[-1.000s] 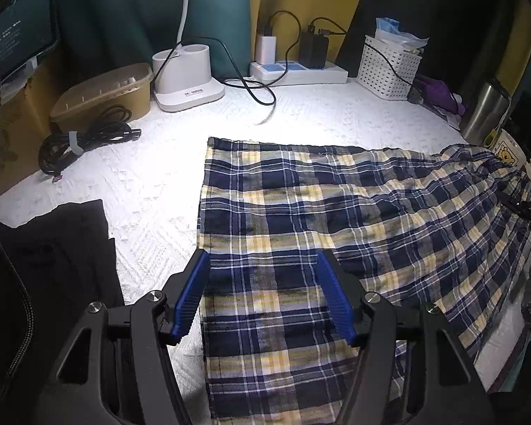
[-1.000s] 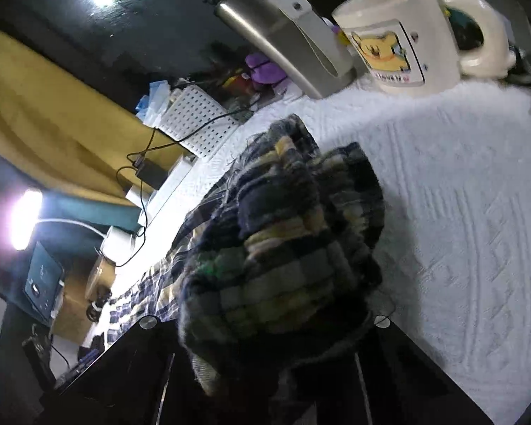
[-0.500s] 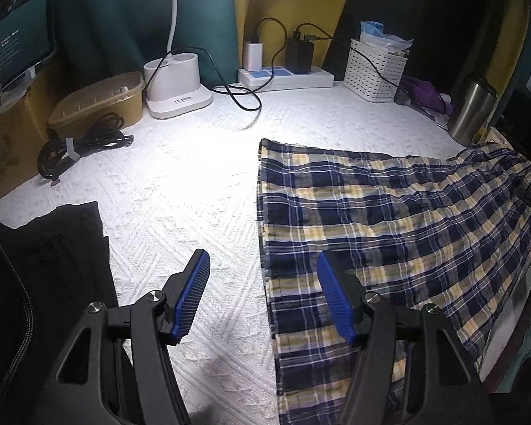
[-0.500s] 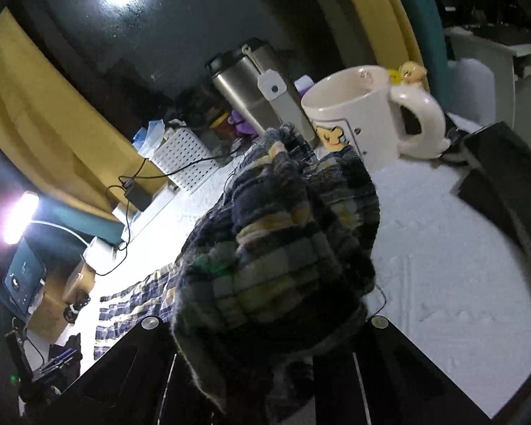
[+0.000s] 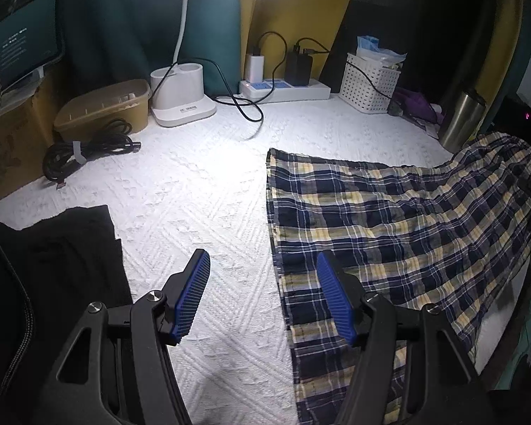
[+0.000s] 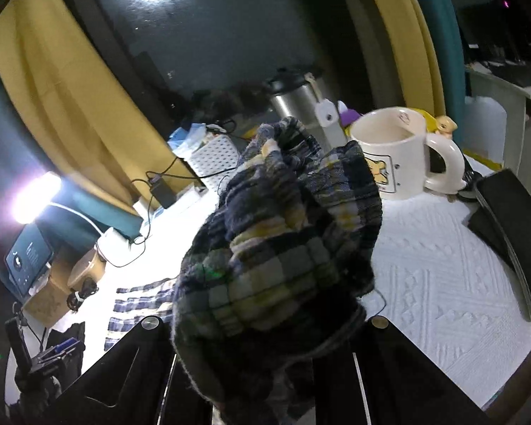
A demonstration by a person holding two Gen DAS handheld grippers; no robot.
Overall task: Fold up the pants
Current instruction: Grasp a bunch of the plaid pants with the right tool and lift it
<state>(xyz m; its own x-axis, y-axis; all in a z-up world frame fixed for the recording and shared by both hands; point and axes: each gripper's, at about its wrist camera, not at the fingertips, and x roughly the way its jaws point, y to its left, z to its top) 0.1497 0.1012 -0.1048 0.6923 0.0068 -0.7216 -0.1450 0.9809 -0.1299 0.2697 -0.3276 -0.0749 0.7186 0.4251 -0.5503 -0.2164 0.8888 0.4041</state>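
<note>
The plaid pants [image 5: 389,226], navy with yellow and white checks, lie spread over the right half of the white textured cloth [image 5: 201,205]. Their leg hems form a straight edge near the middle. My left gripper [image 5: 263,283] hovers open above that hem edge, blue pads [image 5: 194,294] apart, with nothing between them. In the right wrist view a bunched wad of the pants' waistband [image 6: 283,241] fills the centre and hides the fingers. My right gripper [image 6: 265,347] is shut on that wad and holds it lifted off the table.
Along the back stand a tan box [image 5: 102,109], a coiled black cable [image 5: 85,156], a white charger dock [image 5: 182,99], a power strip [image 5: 283,88] and a white basket [image 5: 370,81]. A steel tumbler [image 5: 460,120] and a cream mug [image 6: 396,156] stand right. Dark clothing [image 5: 63,248] lies left.
The pants slid to the right across the cloth, baring more white surface under my left gripper. My right gripper rose with the bunched waistband and rolled; the mug and tumbler now sit lower in its view.
</note>
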